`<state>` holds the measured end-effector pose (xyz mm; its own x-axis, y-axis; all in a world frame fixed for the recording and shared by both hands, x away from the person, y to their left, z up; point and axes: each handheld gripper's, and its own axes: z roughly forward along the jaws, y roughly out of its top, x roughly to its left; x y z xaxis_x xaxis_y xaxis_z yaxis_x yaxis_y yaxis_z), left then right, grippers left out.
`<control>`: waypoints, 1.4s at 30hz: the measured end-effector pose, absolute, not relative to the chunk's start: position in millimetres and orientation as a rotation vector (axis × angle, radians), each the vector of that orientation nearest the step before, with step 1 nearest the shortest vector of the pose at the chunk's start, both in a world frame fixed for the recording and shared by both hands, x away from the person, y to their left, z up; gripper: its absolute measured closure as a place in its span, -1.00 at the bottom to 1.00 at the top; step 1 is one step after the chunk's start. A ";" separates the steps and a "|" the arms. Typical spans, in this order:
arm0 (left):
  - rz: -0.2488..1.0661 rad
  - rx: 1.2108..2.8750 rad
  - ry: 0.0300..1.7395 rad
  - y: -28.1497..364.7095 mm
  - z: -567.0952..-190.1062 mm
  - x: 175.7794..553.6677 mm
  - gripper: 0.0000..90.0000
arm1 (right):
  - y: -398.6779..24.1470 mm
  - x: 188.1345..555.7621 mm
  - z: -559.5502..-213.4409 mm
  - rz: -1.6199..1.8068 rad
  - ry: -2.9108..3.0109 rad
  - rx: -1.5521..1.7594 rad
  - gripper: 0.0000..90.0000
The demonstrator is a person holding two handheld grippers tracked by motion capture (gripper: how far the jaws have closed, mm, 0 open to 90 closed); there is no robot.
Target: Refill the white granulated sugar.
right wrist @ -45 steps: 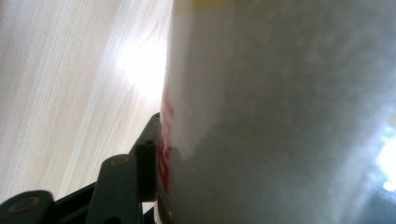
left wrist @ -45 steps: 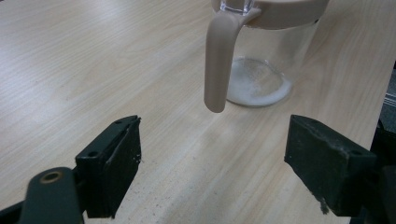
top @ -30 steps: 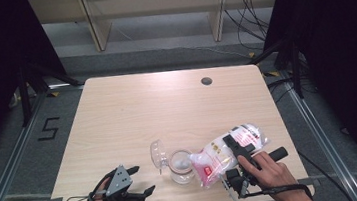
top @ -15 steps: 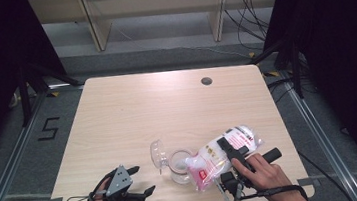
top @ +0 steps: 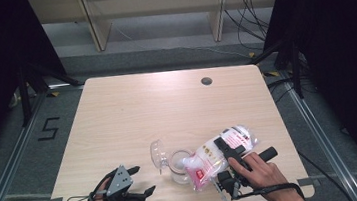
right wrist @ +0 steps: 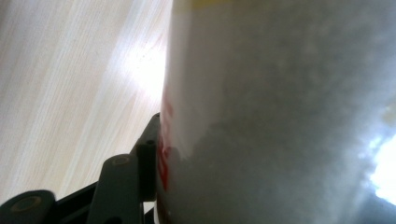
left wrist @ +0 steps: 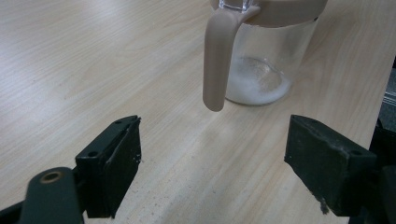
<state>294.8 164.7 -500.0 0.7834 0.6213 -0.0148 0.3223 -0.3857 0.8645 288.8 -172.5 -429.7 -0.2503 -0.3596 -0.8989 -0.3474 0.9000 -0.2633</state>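
My right gripper (top: pixel 222 152) has tipped the white bag (top: pixel 212 158) closer over the jar (top: pixel 179 164), fingers grasping it, left gripper (top: pixel 142 180) fingers released beside the jar on the surface (top: pixel 167 106).

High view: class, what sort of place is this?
Probably a lab or recording bay, not a kitchen: one bare wooden table walled in by black curtains, loose cables behind, and a taped number five on the floor.

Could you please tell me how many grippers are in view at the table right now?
2: the left gripper near the table's front-left edge, jaws open; the right gripper front right, clamped on the bag.
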 end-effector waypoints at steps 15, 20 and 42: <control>0.391 1.999 0.707 165.1 -499.7 294.7 -0.60 | -181.5 291.7 -424.9 -0.022 1.861 -0.499 0.07; 0.394 2.000 0.705 165.2 -499.6 294.9 -0.60 | -181.9 290.9 -425.4 -0.033 1.864 -0.507 0.07; 0.397 2.005 0.700 165.5 -499.1 294.7 -0.60 | -185.1 290.9 -423.7 -0.042 1.868 -0.480 0.07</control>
<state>294.7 165.5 -499.1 0.7840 0.6208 -0.0036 0.3151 -0.3930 0.8639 290.9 -185.1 -423.7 -0.2666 -0.3461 -0.8995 -0.3049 0.9157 -0.2620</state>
